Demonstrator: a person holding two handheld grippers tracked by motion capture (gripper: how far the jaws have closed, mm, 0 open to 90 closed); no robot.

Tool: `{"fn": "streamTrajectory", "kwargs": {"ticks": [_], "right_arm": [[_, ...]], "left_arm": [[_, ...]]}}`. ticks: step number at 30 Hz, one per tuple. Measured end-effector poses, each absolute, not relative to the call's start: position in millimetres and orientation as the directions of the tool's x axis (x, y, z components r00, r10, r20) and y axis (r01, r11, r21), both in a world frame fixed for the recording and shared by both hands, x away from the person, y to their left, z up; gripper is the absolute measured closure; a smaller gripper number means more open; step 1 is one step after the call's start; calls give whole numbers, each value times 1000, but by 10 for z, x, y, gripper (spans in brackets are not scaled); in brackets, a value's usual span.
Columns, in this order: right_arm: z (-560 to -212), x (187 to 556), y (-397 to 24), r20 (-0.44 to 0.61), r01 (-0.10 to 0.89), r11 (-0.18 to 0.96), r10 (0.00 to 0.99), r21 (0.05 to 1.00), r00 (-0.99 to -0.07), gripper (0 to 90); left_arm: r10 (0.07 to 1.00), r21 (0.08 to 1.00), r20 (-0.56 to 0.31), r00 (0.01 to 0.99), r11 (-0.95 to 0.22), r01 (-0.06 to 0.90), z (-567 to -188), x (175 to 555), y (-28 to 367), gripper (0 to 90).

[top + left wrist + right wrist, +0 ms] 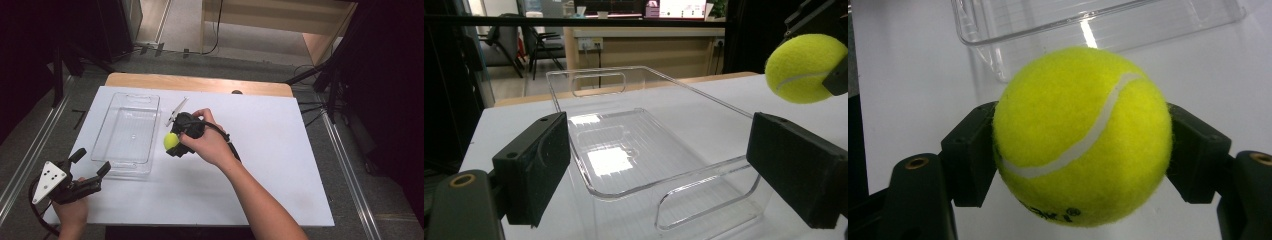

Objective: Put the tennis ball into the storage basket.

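A yellow tennis ball [171,141] [1083,137] [806,67] is clamped between the jaws of my right gripper [175,142] [1083,150], held above the white table just right of the clear plastic bin [127,131] [644,145] [1088,22]. The bin is empty. My left gripper [91,161] [656,170] stands open at the table's front left corner, its jaws facing the bin's near end with nothing between them.
The white tabletop [270,150] lies over a wooden board [200,82]. A thin white strip [176,111] lies just behind the right hand. A cable [227,142] trails from the right gripper along the forearm. Dark stands and rails flank the table.
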State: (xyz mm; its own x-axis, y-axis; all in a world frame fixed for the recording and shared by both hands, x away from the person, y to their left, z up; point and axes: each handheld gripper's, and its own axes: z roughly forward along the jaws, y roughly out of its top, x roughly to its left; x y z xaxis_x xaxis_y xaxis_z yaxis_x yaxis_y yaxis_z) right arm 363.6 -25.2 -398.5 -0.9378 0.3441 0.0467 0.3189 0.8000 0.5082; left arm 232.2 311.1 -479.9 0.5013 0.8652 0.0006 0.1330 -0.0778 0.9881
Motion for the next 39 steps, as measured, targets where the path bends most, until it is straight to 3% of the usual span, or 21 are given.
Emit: {"fn": "streamTrajectory", "kwargs": {"ticks": [39], "right_arm": [[-3827, 3672, 155, 43, 277, 816, 297, 507, -954, 237]], "left_arm": [[862, 990, -13, 507, -60, 128, -4803, 2335, 3121, 111]]}}
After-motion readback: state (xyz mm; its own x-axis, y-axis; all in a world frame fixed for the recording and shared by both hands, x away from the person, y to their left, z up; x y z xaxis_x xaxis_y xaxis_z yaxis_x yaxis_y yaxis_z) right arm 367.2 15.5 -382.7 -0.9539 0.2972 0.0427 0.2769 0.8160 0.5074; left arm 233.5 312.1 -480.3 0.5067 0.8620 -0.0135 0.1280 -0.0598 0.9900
